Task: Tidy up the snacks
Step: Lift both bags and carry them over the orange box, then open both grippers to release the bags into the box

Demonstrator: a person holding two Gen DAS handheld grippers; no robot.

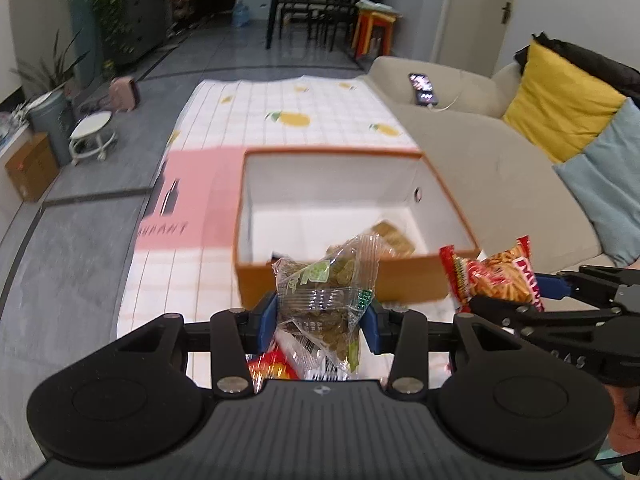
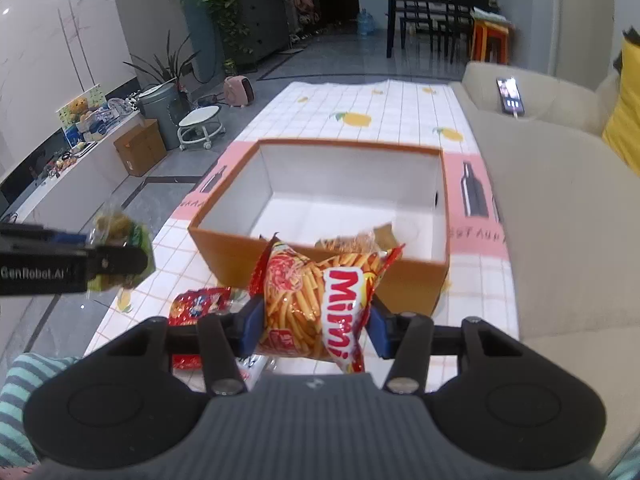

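A clear snack packet (image 1: 326, 292) is being pinched by the left gripper (image 1: 326, 320), a red one (image 2: 316, 308) by the right gripper (image 2: 316, 324); both are judged due for release over the box (image 2: 320, 256)

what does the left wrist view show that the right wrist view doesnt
Only the left wrist view: the left gripper from behind, shut on a clear packet of green snacks, and a light blue cushion.

Only the right wrist view: the right gripper from behind, shut on the red Mimi bag, a red packet on the tablecloth, and a striped sleeve.

Both: the orange box, the sofa, the phone.
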